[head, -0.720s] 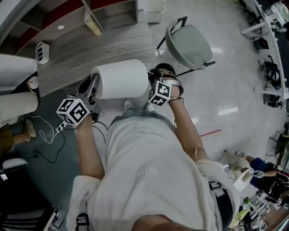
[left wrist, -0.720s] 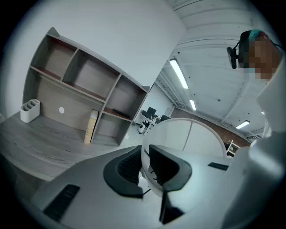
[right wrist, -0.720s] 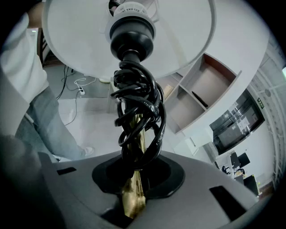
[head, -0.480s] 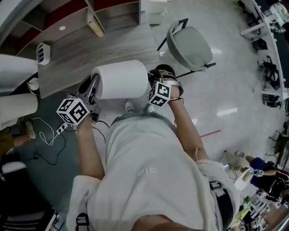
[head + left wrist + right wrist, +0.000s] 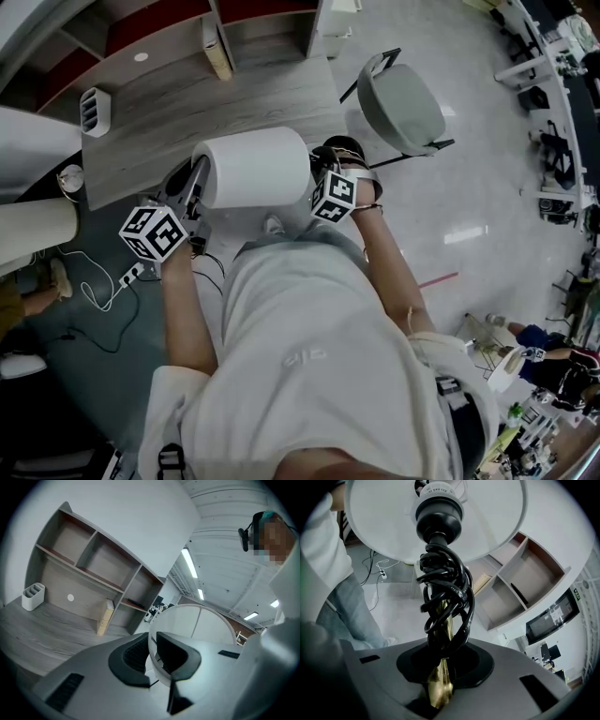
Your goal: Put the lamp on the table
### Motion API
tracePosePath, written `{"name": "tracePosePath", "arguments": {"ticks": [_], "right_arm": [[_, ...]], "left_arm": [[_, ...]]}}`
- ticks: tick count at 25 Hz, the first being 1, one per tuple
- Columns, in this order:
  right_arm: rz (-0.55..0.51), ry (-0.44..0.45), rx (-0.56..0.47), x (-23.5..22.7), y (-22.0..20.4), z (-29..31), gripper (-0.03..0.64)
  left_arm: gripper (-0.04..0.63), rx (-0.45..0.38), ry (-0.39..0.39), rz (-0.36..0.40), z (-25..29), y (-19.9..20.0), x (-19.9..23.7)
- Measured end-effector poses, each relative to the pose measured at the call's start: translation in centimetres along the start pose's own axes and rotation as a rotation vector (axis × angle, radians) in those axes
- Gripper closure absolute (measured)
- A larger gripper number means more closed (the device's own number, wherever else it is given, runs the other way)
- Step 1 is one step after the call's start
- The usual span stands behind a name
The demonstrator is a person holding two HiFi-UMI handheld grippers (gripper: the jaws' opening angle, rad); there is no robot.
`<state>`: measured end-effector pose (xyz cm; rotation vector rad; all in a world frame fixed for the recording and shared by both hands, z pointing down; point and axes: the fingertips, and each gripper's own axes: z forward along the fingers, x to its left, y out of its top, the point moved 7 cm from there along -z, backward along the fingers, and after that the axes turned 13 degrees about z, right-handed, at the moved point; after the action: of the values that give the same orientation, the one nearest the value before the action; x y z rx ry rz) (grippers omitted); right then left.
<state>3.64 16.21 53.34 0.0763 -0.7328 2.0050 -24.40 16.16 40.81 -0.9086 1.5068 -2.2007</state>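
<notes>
We hold the lamp (image 5: 253, 167) by the table (image 5: 178, 112): our left hand-held gripper (image 5: 152, 660) clamps the shade (image 5: 206, 625) rim, and our right hand-held gripper (image 5: 440, 670) clamps the brass stem (image 5: 448, 619).

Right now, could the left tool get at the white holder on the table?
Probably not as things stand: the left tool is clamped on the lampshade rim, so it is occupied. The holder stands apart on the table, off to its left.
</notes>
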Motion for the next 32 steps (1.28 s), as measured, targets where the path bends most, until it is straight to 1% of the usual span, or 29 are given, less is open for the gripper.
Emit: {"name": "tracePosePath", "arguments": {"ticks": [4,10,17,21,25,32], "right_arm": [[-0.018,-0.012,0.014,0.2,1.6,1.4,0.511],[-0.037,0.002,0.021,-0.3,3.5,3.3,0.511],[-0.07,0.047,0.014,-3.4,5.0,6.3,0.511],[-0.102,0.078,0.001,-6.2,6.1,8.4,0.511],[-0.137,0.128,-0.017,-8.8,7.0,10.5,0.51],[-0.228,0.224,-0.059,-12.0,8.4,14.4,0.51]], "left_arm": [[0.535,0.001,-0.001,-0.025,-0.6,-0.2,2.6],[0.535,-0.004,0.014,-0.048,-0.4,0.0,5.1],[0.535,0.0,0.058,-0.065,2.1,0.8,7.5],[0.535,-0.001,0.104,-0.083,4.1,1.7,8.6],[0.535,-0.001,0.164,-0.098,5.9,2.6,9.4],[0.535,-0.001,0.305,-0.124,7.9,3.2,9.7]]}}
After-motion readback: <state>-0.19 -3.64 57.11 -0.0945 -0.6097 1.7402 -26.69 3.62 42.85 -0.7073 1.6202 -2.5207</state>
